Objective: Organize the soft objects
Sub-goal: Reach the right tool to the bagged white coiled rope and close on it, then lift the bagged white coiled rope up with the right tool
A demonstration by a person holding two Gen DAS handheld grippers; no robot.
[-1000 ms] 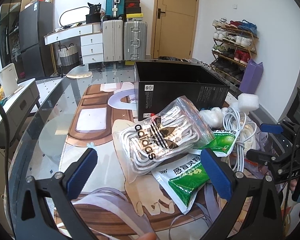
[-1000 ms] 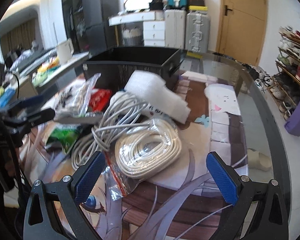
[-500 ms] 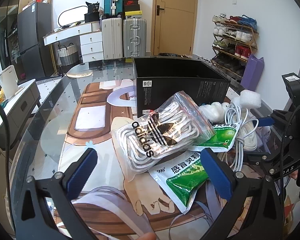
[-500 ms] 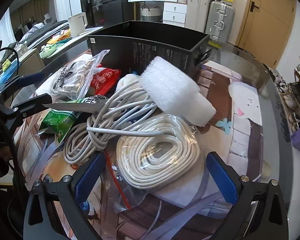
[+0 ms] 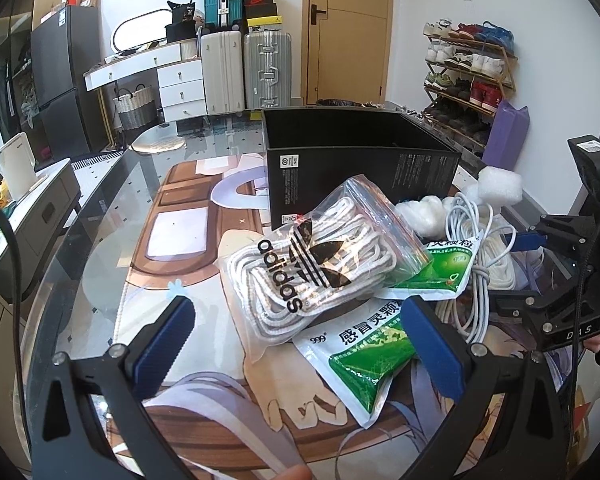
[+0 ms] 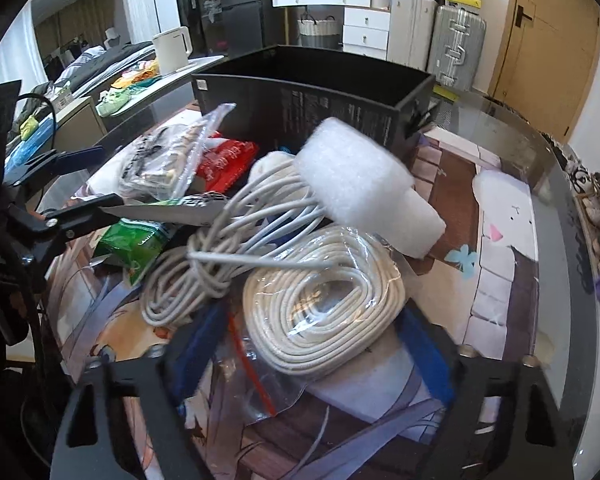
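A clear adidas bag of white laces (image 5: 320, 256) lies on the table in front of an open black box (image 5: 360, 168). Green medicine sachets (image 5: 364, 352) lie under and beside it. My left gripper (image 5: 300, 340) is open just short of the lace bag. In the right wrist view a bagged coil of cream rope (image 6: 324, 300) lies between the fingers of my open right gripper (image 6: 312, 352). A loose white cable (image 6: 220, 260) and a white foam roll (image 6: 360, 184) lie behind it. The black box (image 6: 312, 96) stands beyond.
A glass table (image 5: 100, 240) with a printed mat carries everything. A red packet (image 6: 224, 160) lies by the box. My right gripper shows at the right in the left wrist view (image 5: 540, 268). Suitcases, drawers and a shoe rack stand in the room behind.
My right gripper has moved forward and down over the pile, so its fingers now flank the bagged rope coil. My left gripper has edged slightly toward the lace bag.
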